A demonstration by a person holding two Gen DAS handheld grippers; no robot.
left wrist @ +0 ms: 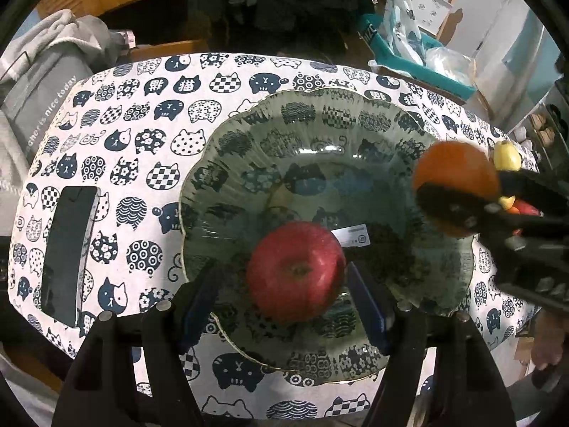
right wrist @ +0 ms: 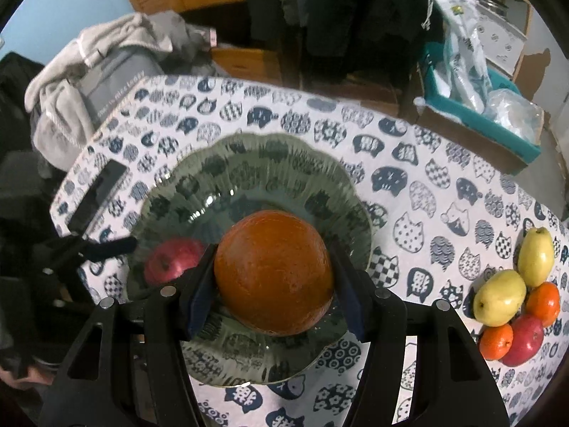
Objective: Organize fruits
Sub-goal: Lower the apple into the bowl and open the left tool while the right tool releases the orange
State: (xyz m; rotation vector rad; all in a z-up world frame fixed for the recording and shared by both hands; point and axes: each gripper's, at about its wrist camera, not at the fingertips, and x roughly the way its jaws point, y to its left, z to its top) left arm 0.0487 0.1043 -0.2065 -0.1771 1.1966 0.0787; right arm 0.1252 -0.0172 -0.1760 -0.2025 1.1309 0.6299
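A red apple (left wrist: 297, 270) lies on the clear scalloped glass plate (left wrist: 320, 124) on the cat-print tablecloth. My left gripper (left wrist: 284, 295) hangs over it, open, with a gap between its blue pads (left wrist: 204, 295) and the apple. My right gripper (right wrist: 272, 277) is shut on a large orange (right wrist: 272, 270) above the plate (right wrist: 249, 149), to the right of the apple (right wrist: 170, 259). In the left wrist view the orange (left wrist: 458, 174) hovers over the plate's right rim. Loose fruit (right wrist: 512, 291) is piled at the table's right: two yellow ones, two small oranges and a red apple.
A black phone (left wrist: 67, 249) lies flat near the table's left edge. Grey clothes (right wrist: 89, 82) are heaped beyond the far left corner. A teal box with plastic bags (right wrist: 498, 117) stands past the far right corner. Bare cloth shows between plate and fruit pile.
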